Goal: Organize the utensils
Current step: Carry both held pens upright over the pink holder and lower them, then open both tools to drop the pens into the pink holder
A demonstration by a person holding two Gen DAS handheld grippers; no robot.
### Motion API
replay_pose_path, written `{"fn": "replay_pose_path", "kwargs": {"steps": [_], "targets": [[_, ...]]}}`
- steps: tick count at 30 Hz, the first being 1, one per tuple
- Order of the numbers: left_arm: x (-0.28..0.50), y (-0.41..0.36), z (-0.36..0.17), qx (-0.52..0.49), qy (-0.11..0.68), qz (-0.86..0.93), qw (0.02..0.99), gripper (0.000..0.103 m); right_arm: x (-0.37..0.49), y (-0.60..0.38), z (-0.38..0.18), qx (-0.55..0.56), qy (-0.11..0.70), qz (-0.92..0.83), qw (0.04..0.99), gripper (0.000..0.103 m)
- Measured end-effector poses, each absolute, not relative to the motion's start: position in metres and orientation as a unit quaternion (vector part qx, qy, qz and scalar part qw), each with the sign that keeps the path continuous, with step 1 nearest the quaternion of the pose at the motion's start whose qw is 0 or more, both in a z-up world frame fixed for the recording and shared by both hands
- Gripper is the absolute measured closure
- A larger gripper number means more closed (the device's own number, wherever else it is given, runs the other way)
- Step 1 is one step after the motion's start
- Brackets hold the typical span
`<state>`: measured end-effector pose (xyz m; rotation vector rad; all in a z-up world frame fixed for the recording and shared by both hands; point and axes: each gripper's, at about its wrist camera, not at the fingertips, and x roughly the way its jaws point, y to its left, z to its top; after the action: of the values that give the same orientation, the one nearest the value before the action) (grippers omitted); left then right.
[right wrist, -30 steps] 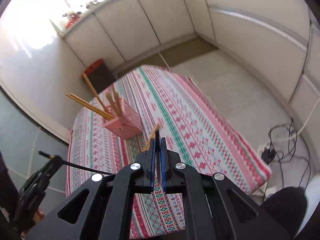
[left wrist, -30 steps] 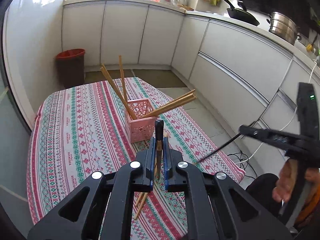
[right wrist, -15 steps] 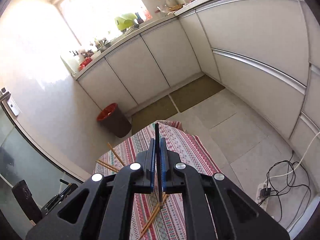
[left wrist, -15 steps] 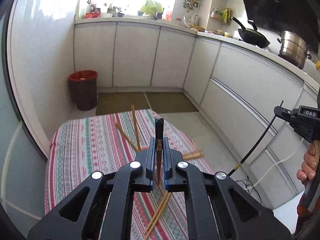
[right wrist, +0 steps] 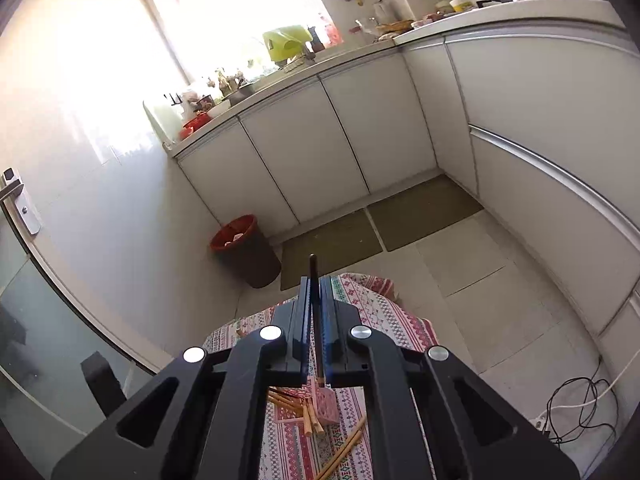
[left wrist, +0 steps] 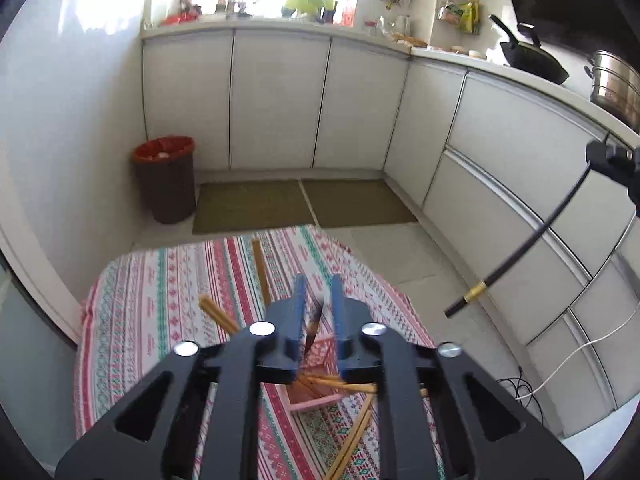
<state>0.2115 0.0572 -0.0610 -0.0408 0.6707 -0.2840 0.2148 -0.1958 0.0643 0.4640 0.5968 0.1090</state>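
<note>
Left gripper (left wrist: 317,312): jaws spread, with a clear gap between the blue pads (left wrist: 299,308). A dark chopstick (left wrist: 313,325), blurred, sits tilted in that gap; whether it touches either pad cannot be told. Directly below the jaws, at 6 o'clock from them, stands the pink basket (left wrist: 320,394) on the striped tablecloth (left wrist: 160,304), its far rim and most of its walls covered by the gripper body. Wooden chopsticks (left wrist: 259,270) lean out of the basket toward 12 and 10 o'clock; two loose sticks (left wrist: 352,436) lie on the cloth at 5 o'clock from the basket, their lower ends cut off by the gripper frame. Right gripper (right wrist: 316,312): jaws pressed together on a black chopstick (right wrist: 313,272), which projects past the fingertips toward 12 o'clock and runs down between the pads. In the left view the same chopstick appears at 3 o'clock, slanting down-left from the right gripper at the frame edge, with a gold band near its lower tip. In the right view the basket (right wrist: 326,406) is only partly seen under the jaws, lying at 6 o'clock. Its contents are hard to count. A red-rimmed bin (left wrist: 165,178) stands on the floor at 10 o'clock, beside the cabinets (left wrist: 280,100).
</note>
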Motion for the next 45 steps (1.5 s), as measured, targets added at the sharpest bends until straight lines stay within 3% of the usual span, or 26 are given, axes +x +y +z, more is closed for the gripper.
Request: {"fn": "replay_pose_path", "kwargs": {"steps": [9, 20, 24, 32, 34, 38, 39, 40, 45], "targets": [[0.176, 0.119, -0.052, -0.113, 0.278, -0.106, 0.948, 0.069, 0.241, -0.15, 0.05, 0.206, 0.312, 0.077, 0.924, 0.098], [0.178, 0.16, -0.072, -0.153, 0.297, -0.09, 0.938, 0.068, 0.268, -0.073, 0.003, 0.141, 0.348, 0.071, 0.924, 0.098], [0.172, 0.165, -0.069, -0.15, 0.294, -0.096, 0.939, 0.068, 0.273, -0.048, -0.023, 0.099, 0.36, 0.086, 0.924, 0.093], [0.156, 0.155, -0.062, -0.123, 0.303, -0.11, 0.939, 0.06, 0.238, -0.054, -0.018, 0.118, 0.367, 0.092, 0.918, 0.073], [0.152, 0.148, -0.062, -0.113, 0.307, -0.112, 0.938, 0.054, 0.224, -0.063, -0.015, 0.129, 0.361, 0.09, 0.919, 0.055], [0.145, 0.133, -0.07, -0.086, 0.333, -0.108, 0.933, 0.032, 0.189, -0.091, -0.017, 0.162, 0.341, 0.069, 0.924, 0.025], [0.146, 0.129, -0.075, -0.074, 0.348, -0.109, 0.928, 0.021, 0.179, -0.102, -0.02, 0.179, 0.335, 0.058, 0.923, 0.015], [0.147, 0.122, -0.083, -0.057, 0.369, -0.114, 0.92, 0.018, 0.17, -0.111, -0.024, 0.192, 0.332, 0.048, 0.922, 0.007], [0.15, 0.094, -0.137, -0.013, 0.461, -0.139, 0.876, 0.017, 0.139, -0.16, -0.066, 0.233, 0.37, -0.003, 0.9, 0.007]]}}
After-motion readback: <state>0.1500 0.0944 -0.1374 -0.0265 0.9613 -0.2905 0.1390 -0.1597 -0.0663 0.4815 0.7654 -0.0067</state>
